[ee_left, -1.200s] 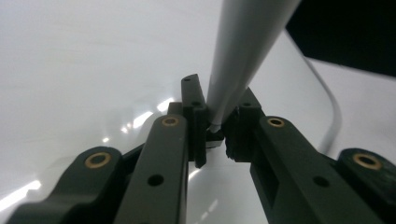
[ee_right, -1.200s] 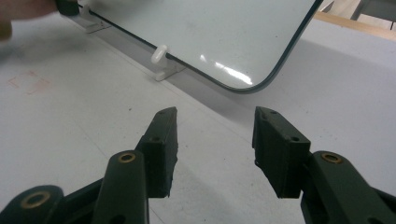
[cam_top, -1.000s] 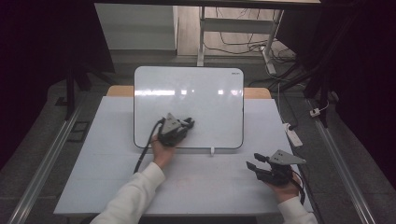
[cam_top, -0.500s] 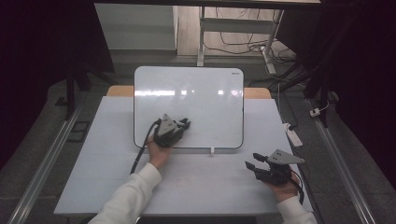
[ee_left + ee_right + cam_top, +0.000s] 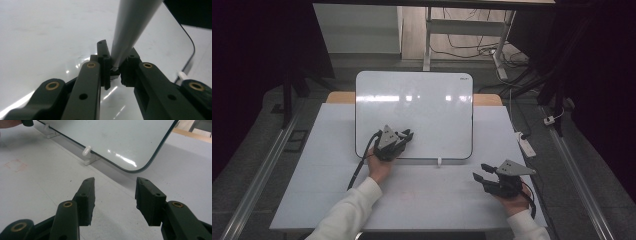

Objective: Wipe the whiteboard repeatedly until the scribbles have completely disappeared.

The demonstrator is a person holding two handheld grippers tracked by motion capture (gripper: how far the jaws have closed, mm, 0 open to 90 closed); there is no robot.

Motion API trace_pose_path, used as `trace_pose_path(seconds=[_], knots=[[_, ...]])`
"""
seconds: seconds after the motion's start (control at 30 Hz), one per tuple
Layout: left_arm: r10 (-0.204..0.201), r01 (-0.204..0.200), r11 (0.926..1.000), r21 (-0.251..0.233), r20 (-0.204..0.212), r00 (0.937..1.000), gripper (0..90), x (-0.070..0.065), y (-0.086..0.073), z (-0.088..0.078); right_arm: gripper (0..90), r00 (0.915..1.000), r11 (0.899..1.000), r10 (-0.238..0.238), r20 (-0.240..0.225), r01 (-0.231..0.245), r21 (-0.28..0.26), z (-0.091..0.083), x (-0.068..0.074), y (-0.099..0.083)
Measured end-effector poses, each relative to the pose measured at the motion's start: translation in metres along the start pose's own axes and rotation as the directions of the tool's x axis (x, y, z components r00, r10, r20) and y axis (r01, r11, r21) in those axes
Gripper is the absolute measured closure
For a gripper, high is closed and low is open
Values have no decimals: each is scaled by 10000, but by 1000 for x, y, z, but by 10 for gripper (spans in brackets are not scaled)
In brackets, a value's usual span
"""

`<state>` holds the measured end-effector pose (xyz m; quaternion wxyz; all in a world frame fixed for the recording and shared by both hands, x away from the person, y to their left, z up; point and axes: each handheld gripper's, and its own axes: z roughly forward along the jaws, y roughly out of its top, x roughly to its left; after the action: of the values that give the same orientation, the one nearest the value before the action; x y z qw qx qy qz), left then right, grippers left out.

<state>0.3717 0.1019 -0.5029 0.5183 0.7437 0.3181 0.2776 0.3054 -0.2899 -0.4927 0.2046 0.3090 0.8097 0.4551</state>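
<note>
The left hand-held gripper [image 5: 115, 68] clamps a grey marker [image 5: 131, 30] slanting up over the whiteboard [image 5: 50, 32].

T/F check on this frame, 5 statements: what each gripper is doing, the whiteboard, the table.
1. The left gripper is shut on a grey marker. True.
2. The right gripper holds an eraser. False: its fingers stand apart with nothing between them.
3. The whiteboard carries large black writing. False: its surface looks blank, with only glare on it.
4. The left gripper is over the lower left part of the whiteboard. True.
5. The right gripper rests on the whiteboard. False: it is off the board, above the white table near the board's lower right corner.
</note>
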Motion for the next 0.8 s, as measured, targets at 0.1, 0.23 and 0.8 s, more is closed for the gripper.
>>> trace_pose_path(seconds=[0.1, 0.23, 0.8], knots=[[-717, 704, 9972, -268, -510, 9961, 796, 26, -3, -17, 503, 10000, 10000, -9, -9, 9, 31, 1, -1, -1], [-1461, 1407, 9884, -574, -1049, 9837, 796, 54, -13, -42, 503, 10000, 10000, -23, -71, 23, 25, 1, -1, -2], [-1273, 1247, 9916, -353, -845, 9883, 796, 43, -15, -38, 502, 10000, 10000, -34, -67, 34, -8, 1, 0, 0]])
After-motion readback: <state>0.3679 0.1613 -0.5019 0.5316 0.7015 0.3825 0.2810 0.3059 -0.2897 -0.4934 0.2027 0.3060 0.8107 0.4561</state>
